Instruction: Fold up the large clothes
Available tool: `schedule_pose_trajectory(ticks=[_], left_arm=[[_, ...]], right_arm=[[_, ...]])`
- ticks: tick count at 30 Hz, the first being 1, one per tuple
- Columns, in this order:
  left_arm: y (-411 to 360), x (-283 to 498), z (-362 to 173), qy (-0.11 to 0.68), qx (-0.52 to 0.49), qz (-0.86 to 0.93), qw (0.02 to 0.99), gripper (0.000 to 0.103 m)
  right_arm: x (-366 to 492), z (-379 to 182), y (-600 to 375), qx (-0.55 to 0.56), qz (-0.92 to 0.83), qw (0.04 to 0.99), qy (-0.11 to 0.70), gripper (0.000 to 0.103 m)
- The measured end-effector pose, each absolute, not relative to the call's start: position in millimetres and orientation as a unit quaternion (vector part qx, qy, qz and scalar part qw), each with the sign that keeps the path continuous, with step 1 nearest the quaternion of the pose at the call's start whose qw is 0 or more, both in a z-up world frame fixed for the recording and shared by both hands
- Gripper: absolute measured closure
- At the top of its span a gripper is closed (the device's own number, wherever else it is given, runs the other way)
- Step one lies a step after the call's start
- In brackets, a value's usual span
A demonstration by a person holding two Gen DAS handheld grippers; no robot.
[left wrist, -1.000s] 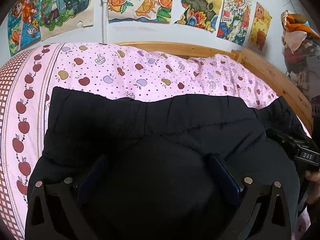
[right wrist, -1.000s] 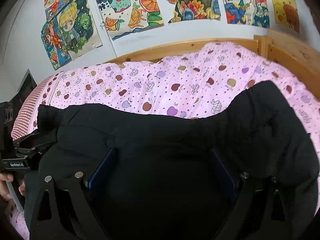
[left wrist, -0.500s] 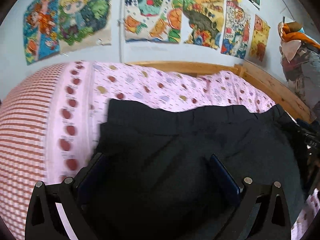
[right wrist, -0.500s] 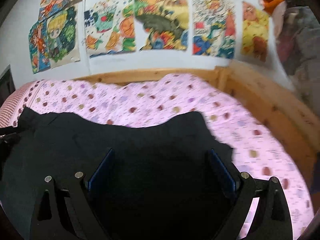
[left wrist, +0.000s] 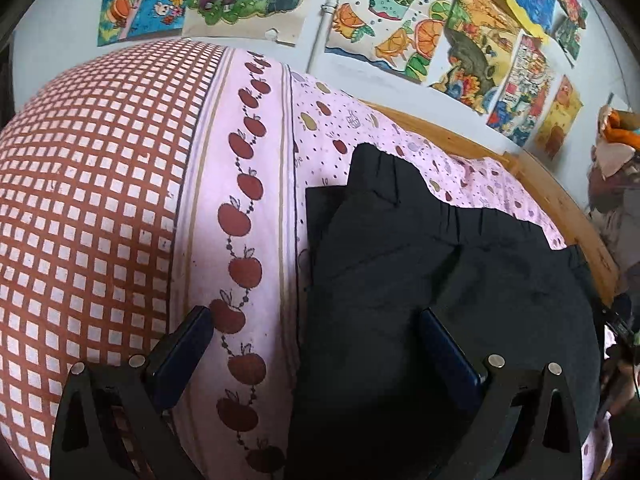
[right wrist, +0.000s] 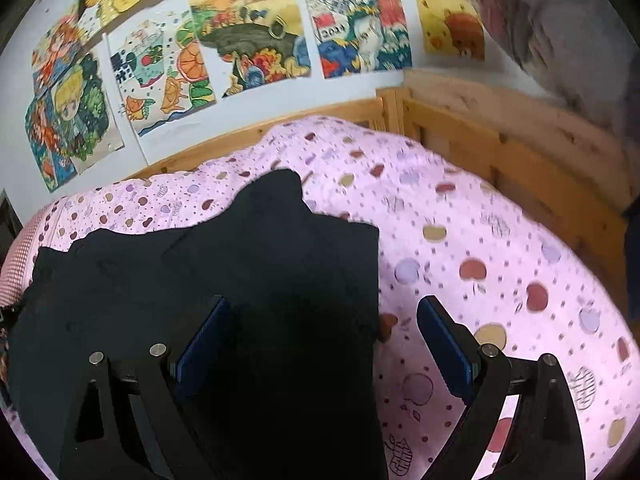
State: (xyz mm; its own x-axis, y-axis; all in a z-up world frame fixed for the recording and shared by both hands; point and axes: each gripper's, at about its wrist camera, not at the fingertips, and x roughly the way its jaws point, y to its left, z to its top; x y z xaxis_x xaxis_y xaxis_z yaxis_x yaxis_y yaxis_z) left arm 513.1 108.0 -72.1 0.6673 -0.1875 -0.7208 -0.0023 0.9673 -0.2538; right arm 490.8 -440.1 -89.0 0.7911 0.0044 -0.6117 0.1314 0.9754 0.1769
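Note:
A black garment (left wrist: 440, 272) lies spread flat on a pink apple-print bedsheet (left wrist: 264, 208). In the left wrist view my left gripper (left wrist: 316, 332) is open over the garment's left edge, one finger (left wrist: 188, 344) above the sheet and the other above the cloth. In the right wrist view the same black garment (right wrist: 224, 264) fills the left and middle. My right gripper (right wrist: 324, 320) is open over the garment's right edge, its left finger (right wrist: 204, 336) above the cloth and its right finger over the sheet (right wrist: 500, 264). Neither gripper's pads press on anything.
A red-and-white checked part of the bedding (left wrist: 92, 184) bulges at the left. A wooden bed frame (right wrist: 520, 152) runs along the back and right side. Colourful drawings (right wrist: 248, 48) hang on the wall. Clothes (left wrist: 616, 184) hang beyond the bed's right end.
Both grippers have slid apart over the garment, the left one to its left edge and the right one to its right edge. Each has also rolled somewhat. Both stay open.

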Motion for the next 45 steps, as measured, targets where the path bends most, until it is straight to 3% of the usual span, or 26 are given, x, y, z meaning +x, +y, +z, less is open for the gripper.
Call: schedule_pose_trajectory(ticks=[12, 38, 39, 41, 45], left_arm=[[95, 515, -87, 0.423, -0.094, -0.102, 0.895, 0.000], [74, 544, -120, 0.478, -0.152, -0.213, 0.838, 0.000], [74, 543, -120, 0.478, -0.153, -0.215, 0.838, 0.001], [78, 539, -121, 0.477, -0.163, -0.227, 0.833, 0.020], [80, 530, -120, 0.464, -0.182, -0.236, 0.834, 0.039]], right_arm=[[500, -136, -453, 0.188, 0.032, 0.914, 0.359, 0.002], [506, -167, -444, 0.227, 0.166, 0.876, 0.391, 0.001], [505, -166, -443, 0.226, 0.162, 0.875, 0.397, 0.002], [503, -162, -438, 0.212, 0.152, 0.877, 0.403, 0.002], [498, -153, -424, 0.178, 0.135, 0.886, 0.406, 0.009]])
